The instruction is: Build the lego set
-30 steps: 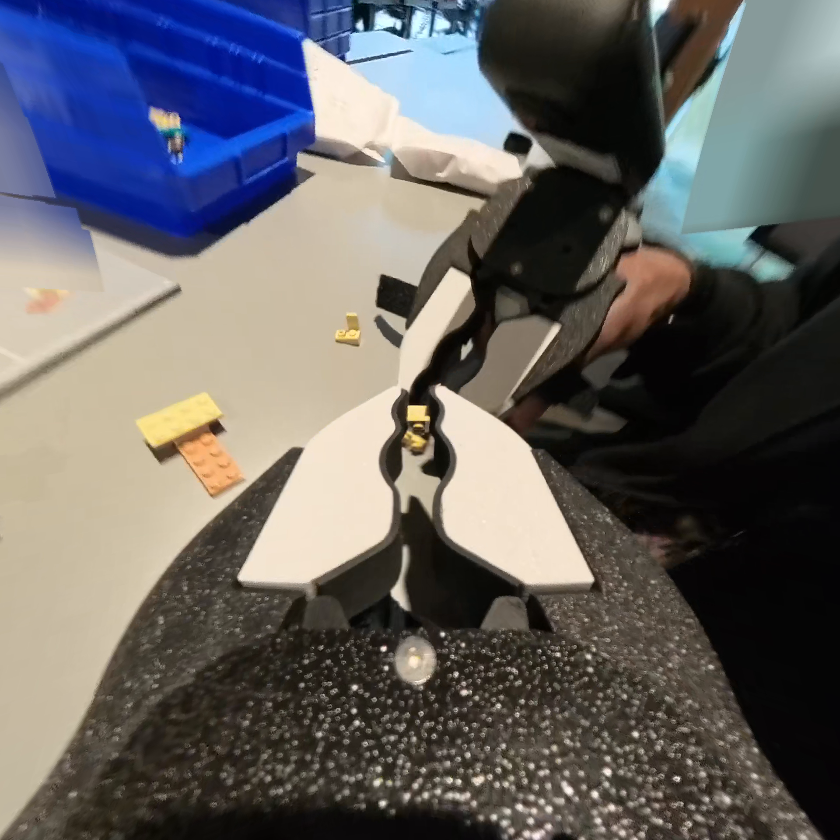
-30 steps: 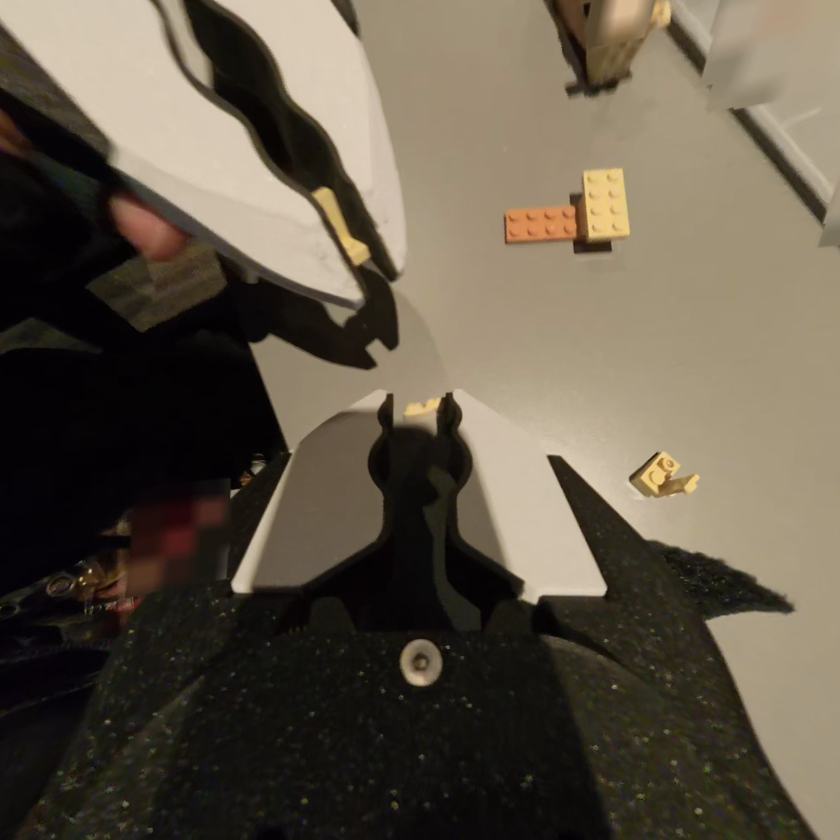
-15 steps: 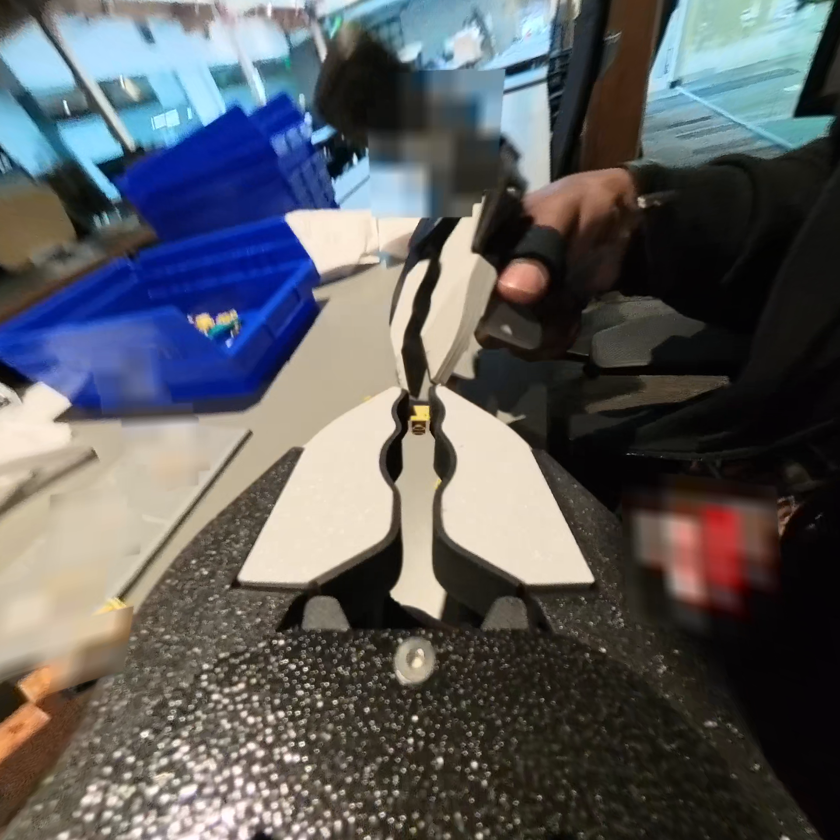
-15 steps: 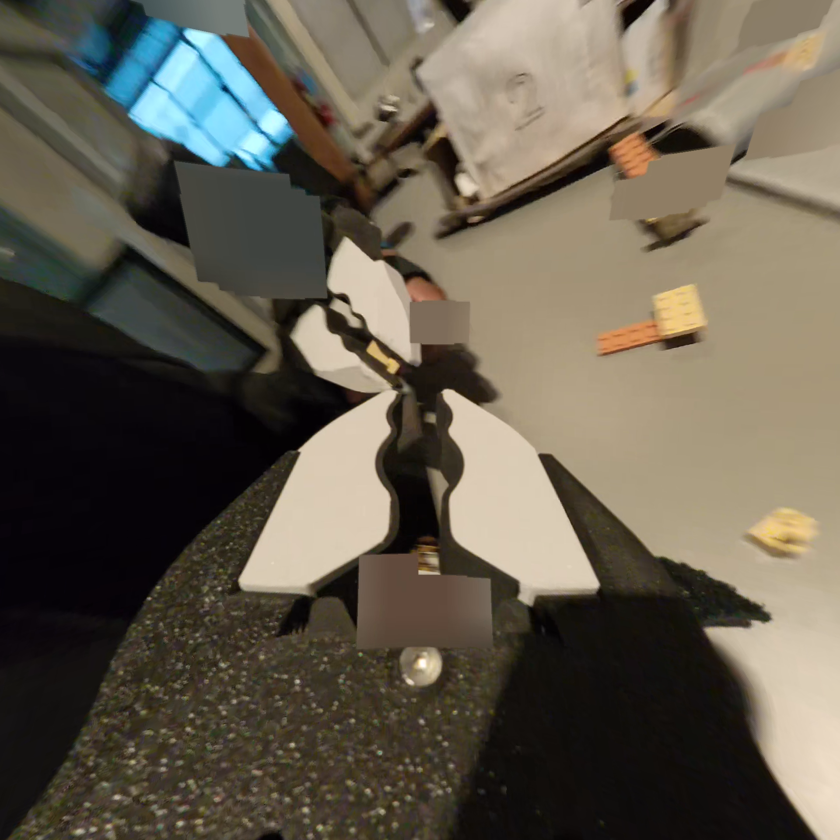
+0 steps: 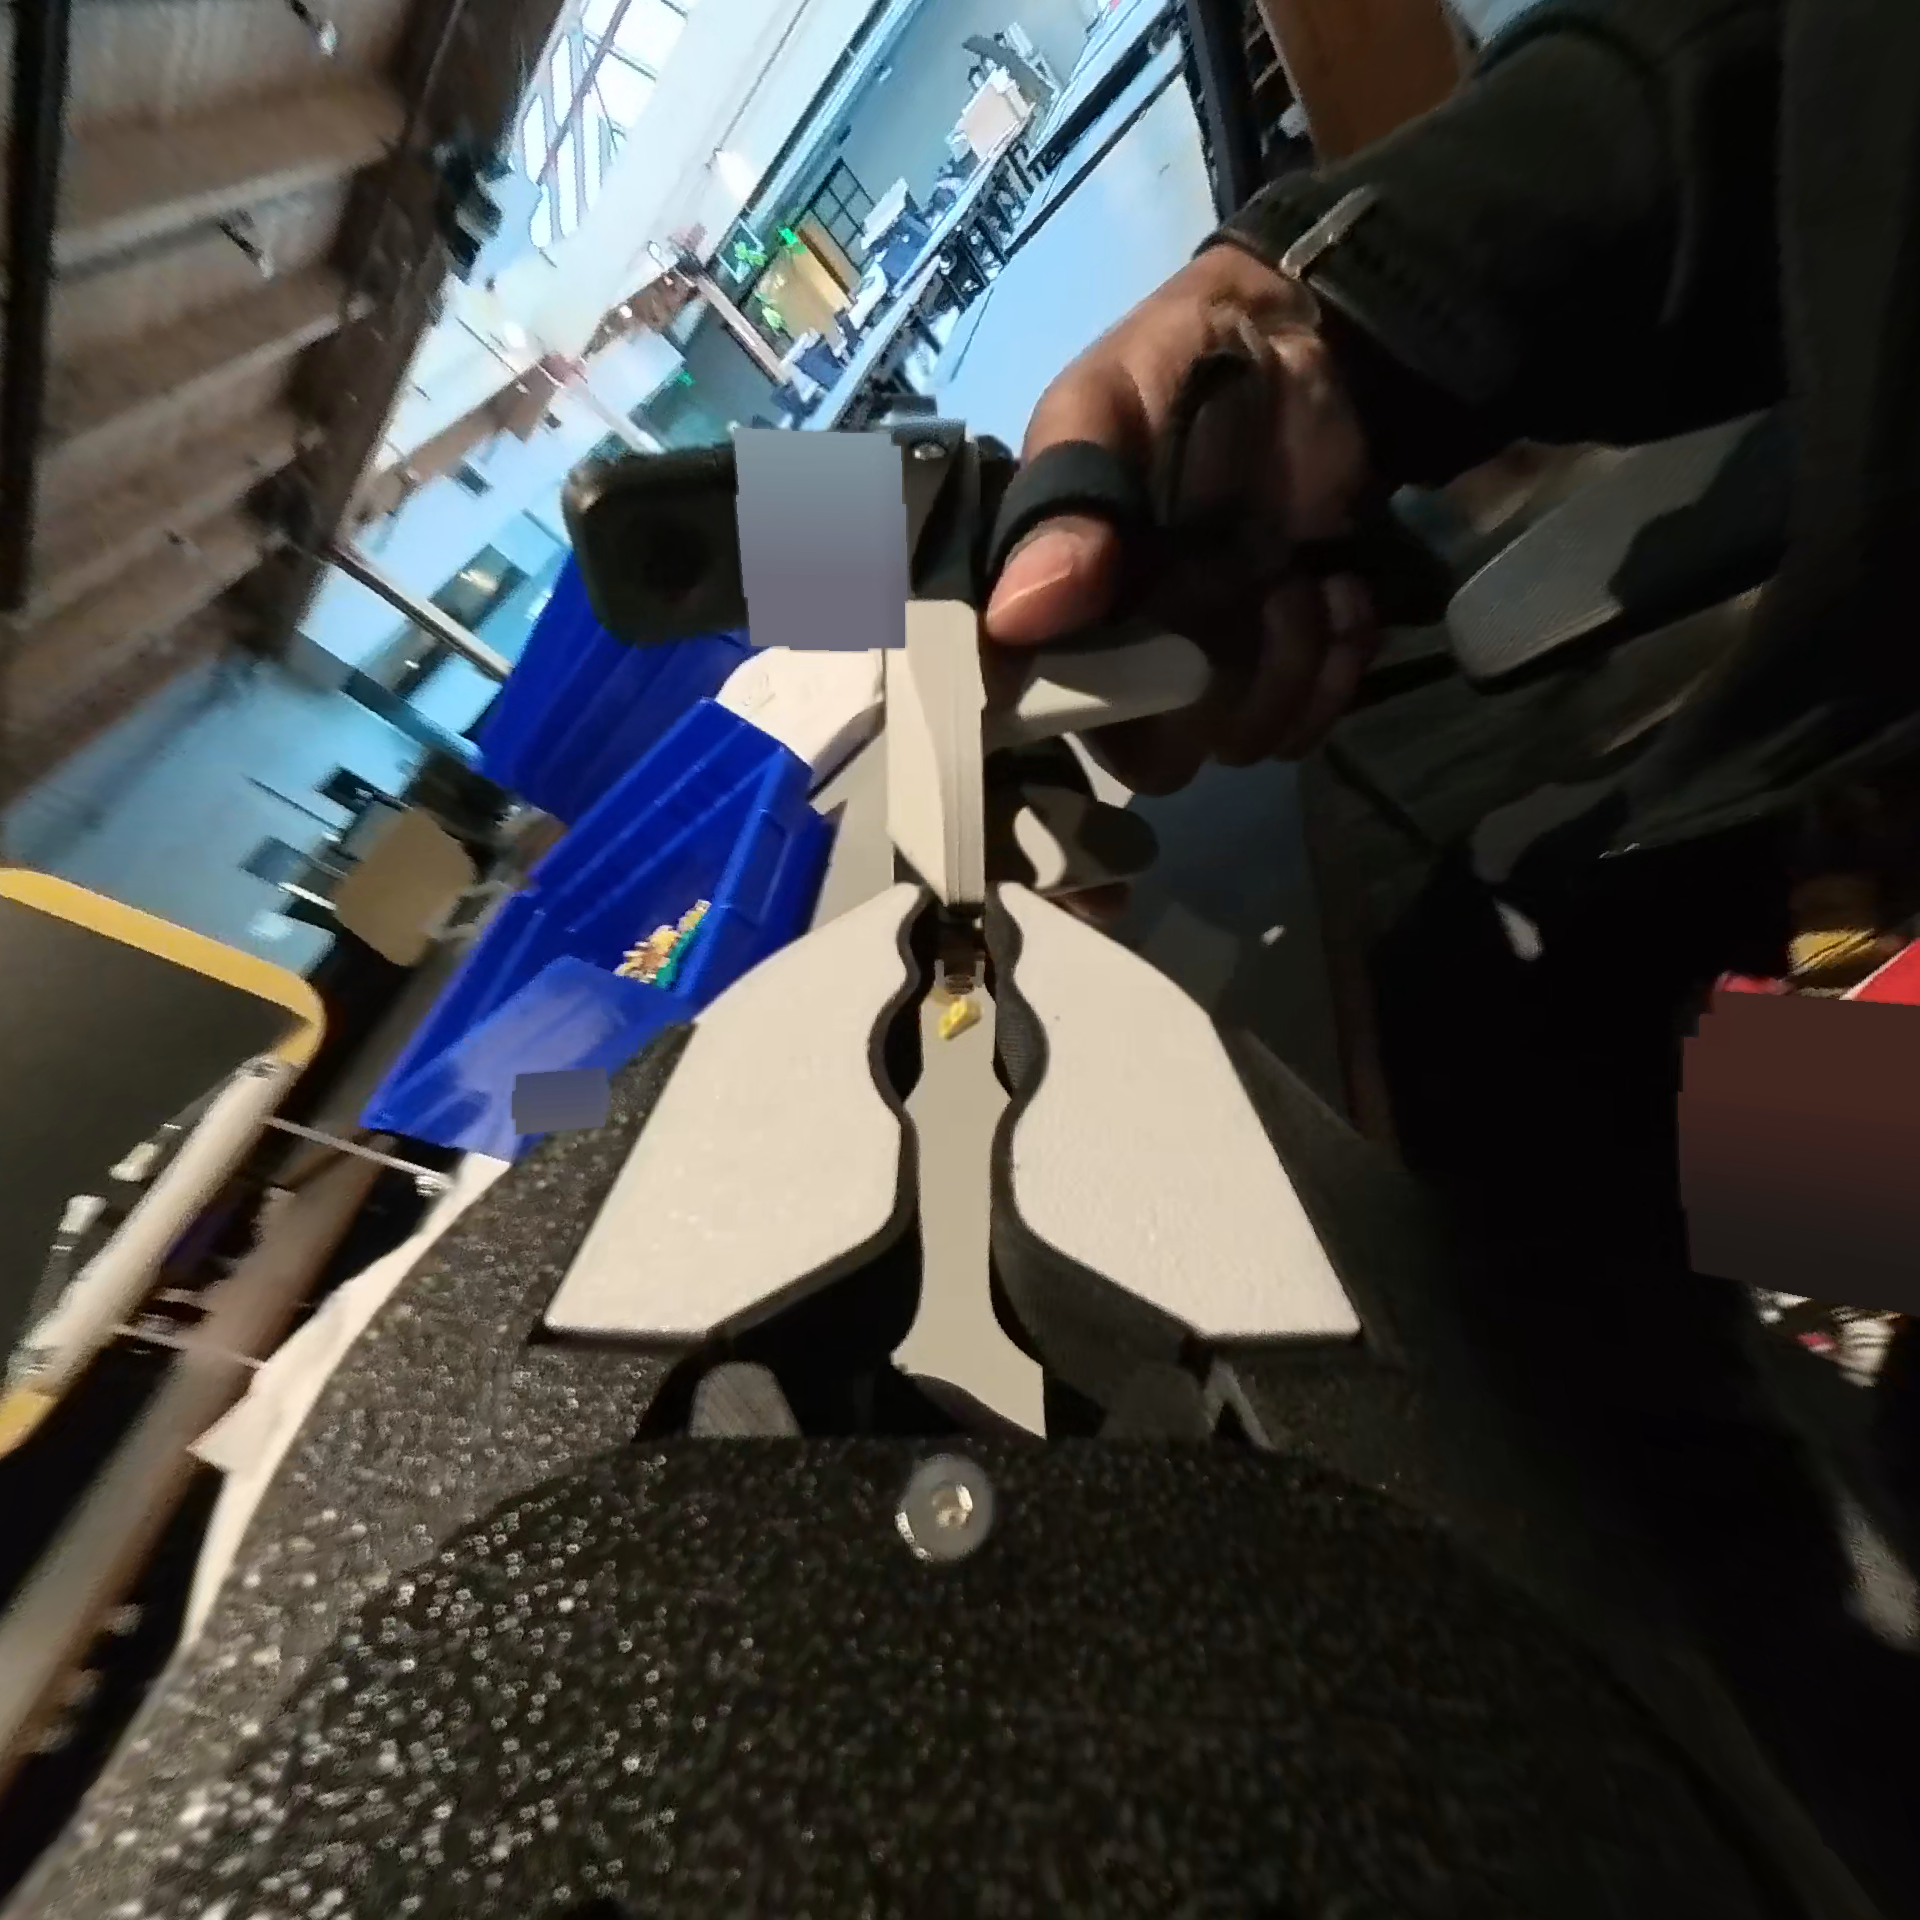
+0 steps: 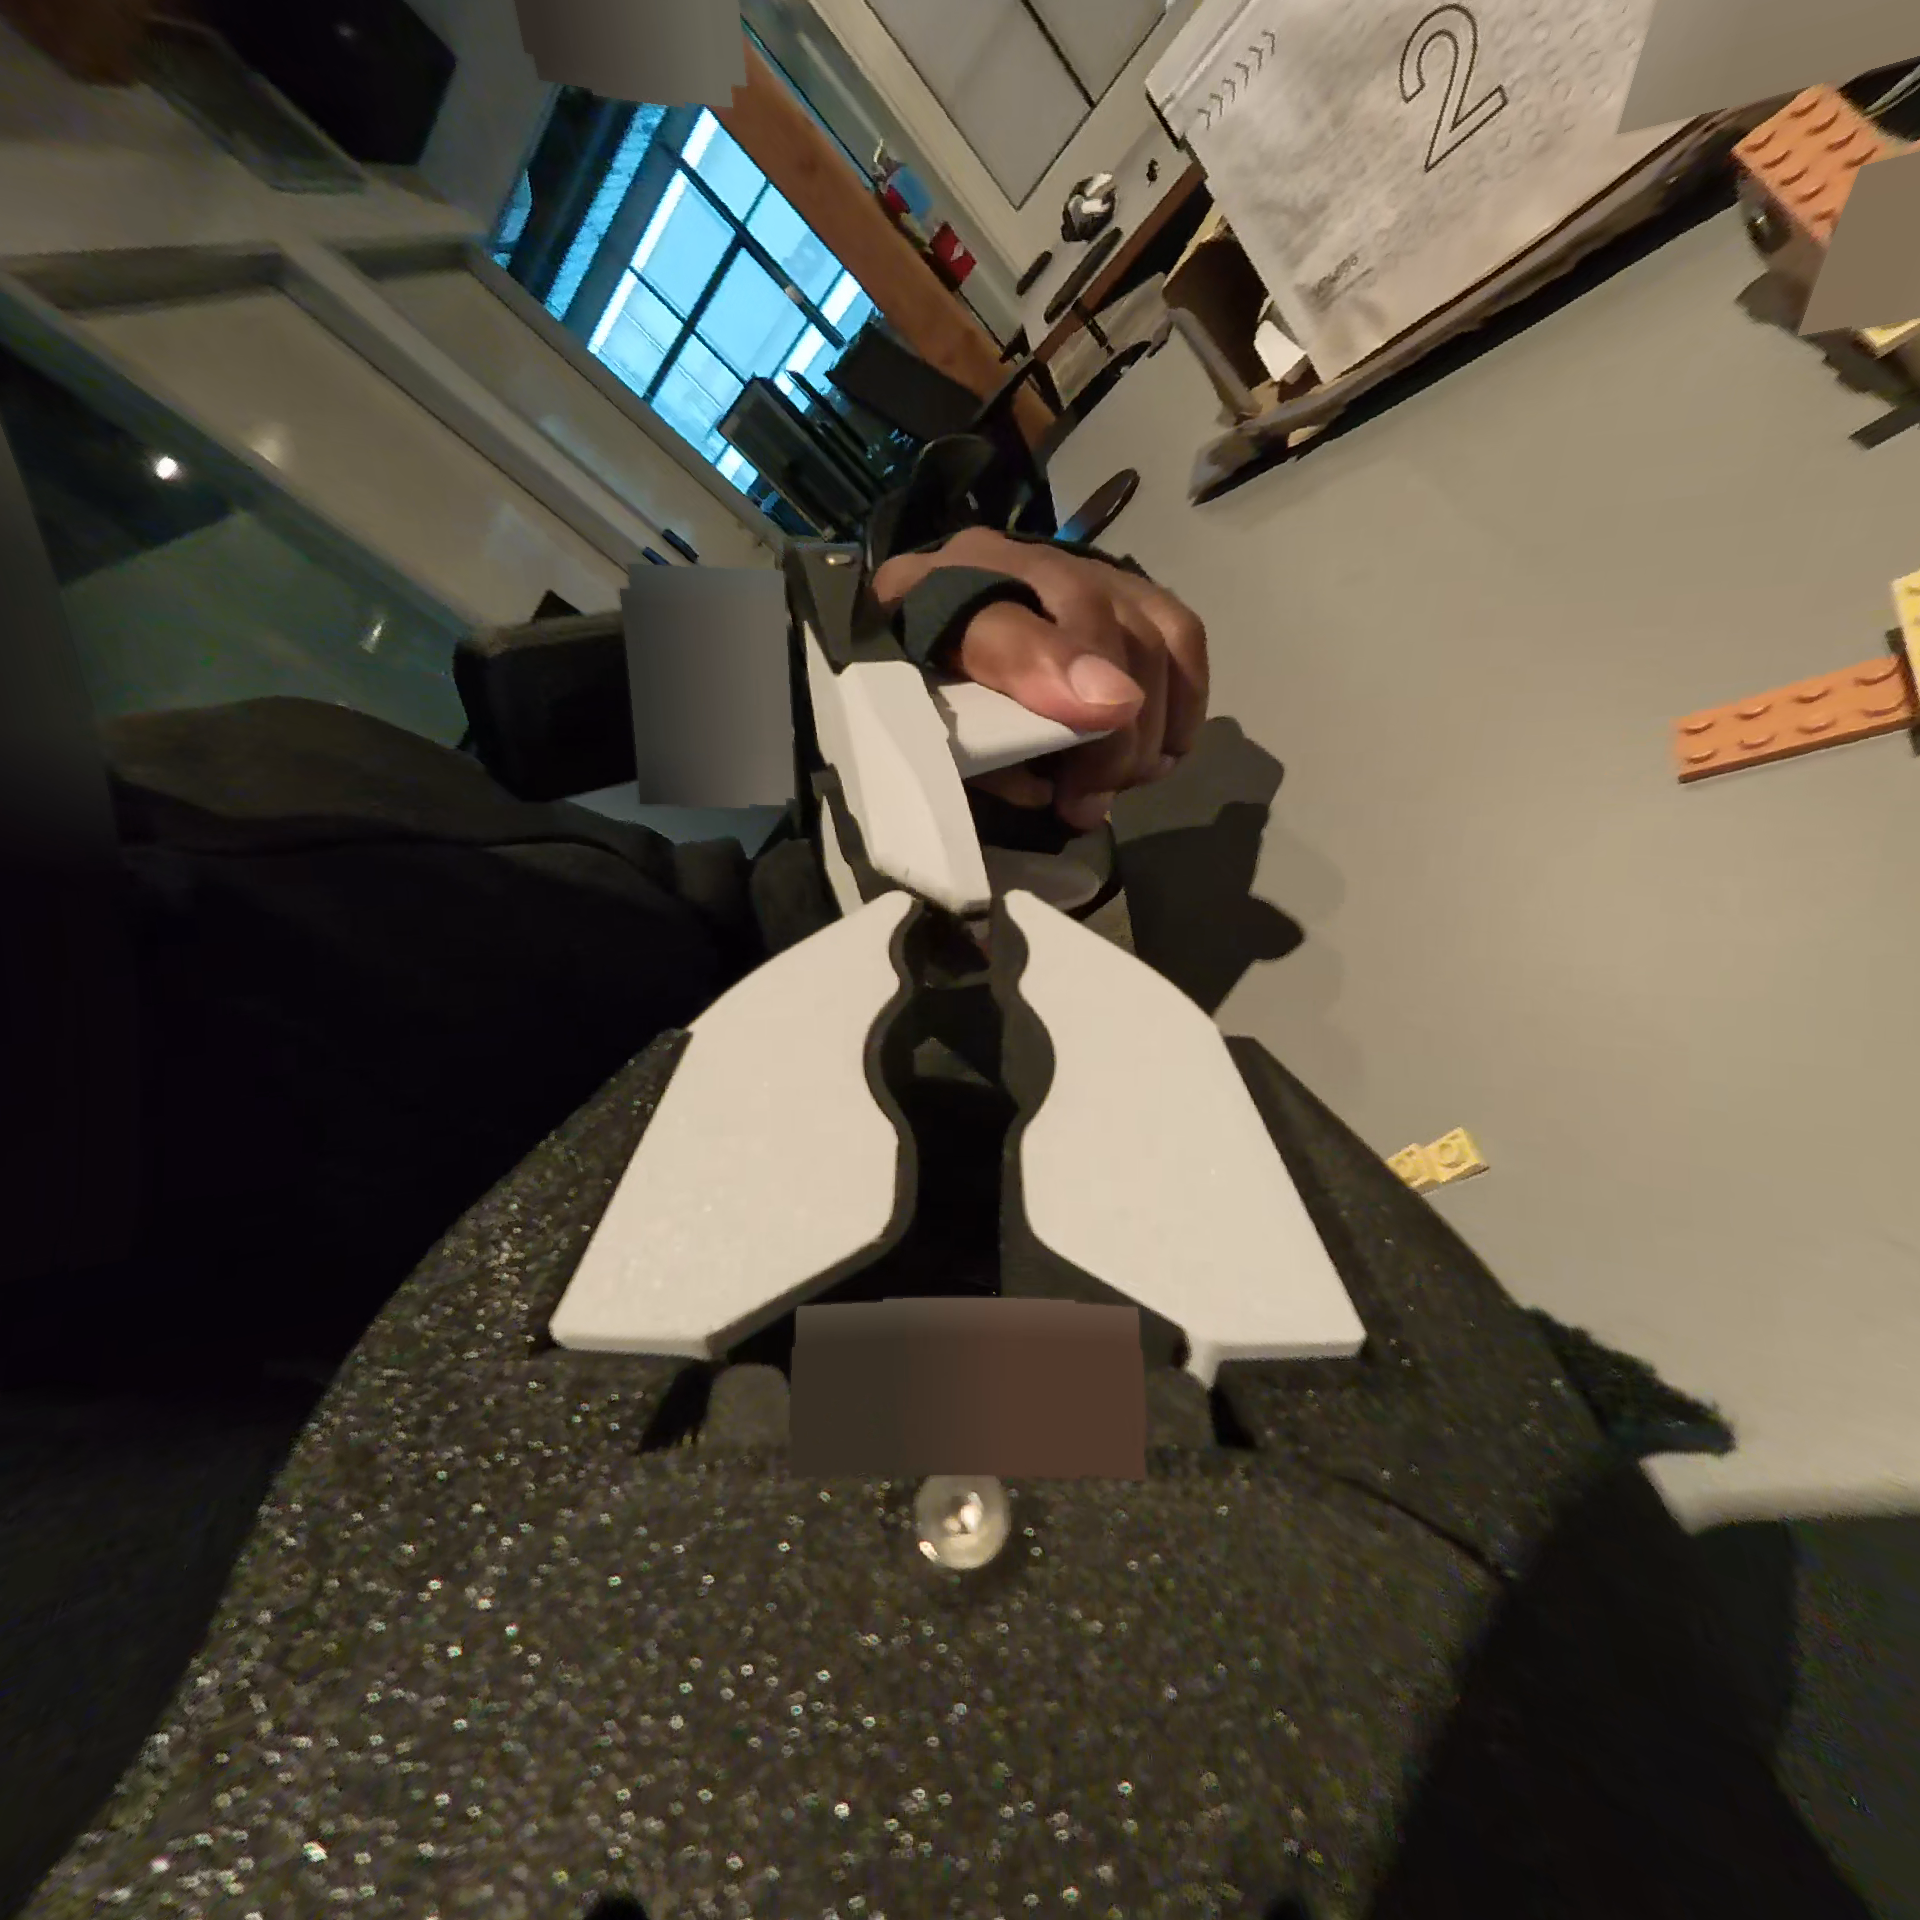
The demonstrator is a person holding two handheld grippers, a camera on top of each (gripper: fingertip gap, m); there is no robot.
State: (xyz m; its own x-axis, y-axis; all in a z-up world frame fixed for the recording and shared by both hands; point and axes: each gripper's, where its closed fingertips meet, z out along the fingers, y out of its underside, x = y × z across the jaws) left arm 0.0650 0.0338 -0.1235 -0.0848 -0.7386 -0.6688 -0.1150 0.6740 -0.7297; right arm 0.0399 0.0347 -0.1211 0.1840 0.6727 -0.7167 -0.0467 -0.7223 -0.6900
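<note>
Both tools are lifted off the desk (image 6: 1455, 727) and meeting tip to tip in the air. In the left wrist view the left tool (image 5: 958, 925) has its fingers nearly together at the tips, with a tiny dark piece (image 5: 958, 971) caught between them and a small yellow bit (image 5: 956, 1021) showing just under it. The right tool (image 5: 951, 894) comes down from above with its tips pressed together, right onto that same spot. Whether it's actually pinching anything I can't tell, the contact point is too small and dark. The right hand (image 5: 1195, 540) wraps its handle.

From the right wrist view it's mirrored: the right tool (image 6: 951, 920) has its tips close together, the left tool (image 6: 961, 899) pokes into the gap, and the left hand (image 6: 1070, 675) grips it.

Still lying on the desk: an orange plate (image 6: 1797, 732) touching a tan brick (image 6: 1907, 623) at the right edge, and a little tan piece (image 6: 1444, 1158) just beside the right tool's body. A grey bag (image 6: 1403, 156) sits at the far end. A blue bin (image 5: 644, 935) with some mixed pieces in it sits off to the left.
</note>
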